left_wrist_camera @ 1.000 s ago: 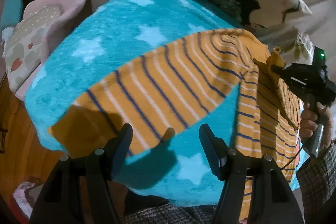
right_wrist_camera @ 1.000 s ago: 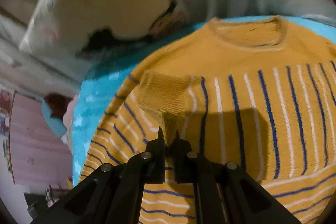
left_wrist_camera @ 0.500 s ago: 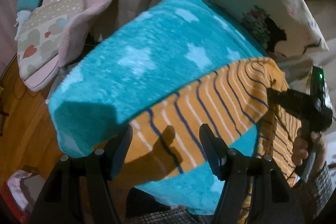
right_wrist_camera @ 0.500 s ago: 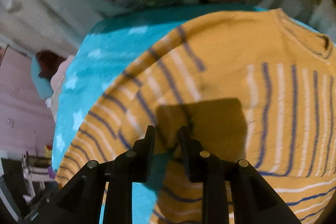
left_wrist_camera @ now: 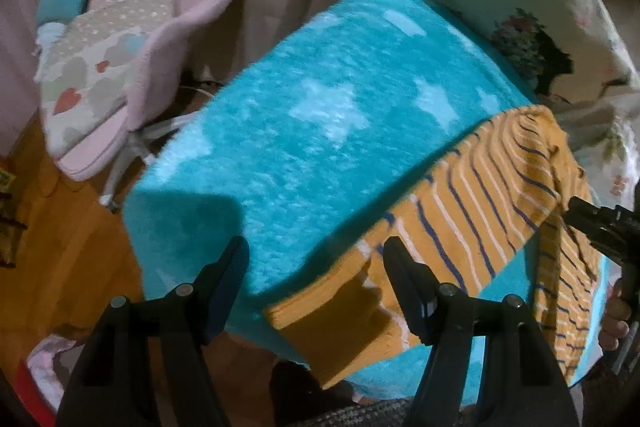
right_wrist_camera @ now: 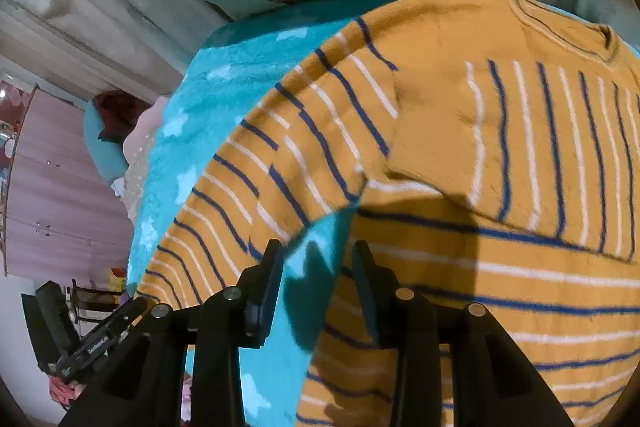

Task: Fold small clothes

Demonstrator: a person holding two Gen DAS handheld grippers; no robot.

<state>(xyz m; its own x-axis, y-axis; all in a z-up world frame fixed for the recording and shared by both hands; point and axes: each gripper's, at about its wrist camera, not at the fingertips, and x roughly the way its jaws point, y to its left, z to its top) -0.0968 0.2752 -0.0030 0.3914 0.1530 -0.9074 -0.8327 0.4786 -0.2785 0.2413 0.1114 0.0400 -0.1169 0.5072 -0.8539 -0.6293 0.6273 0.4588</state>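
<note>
Two grippers are angled steeply down over a yellow striped sweater (right_wrist_camera: pixel 500 155) that is spread flat on a turquoise star-patterned blanket (left_wrist_camera: pixel 320 131). The left gripper (left_wrist_camera: pixel 316 267) is held with its fingers wide above the sweater's sleeve cuff (left_wrist_camera: pixel 340 319), and nothing is pressed between them. The right gripper (right_wrist_camera: pixel 316 267) is held over the gap between the sleeve and the body of the sweater; its fingers are opening and only blanket is seen between them. A second ago the right fingers were closed on a fold of the sweater, which has since been let go. The left gripper has been brought along the sleeve toward the cuff.
</note>
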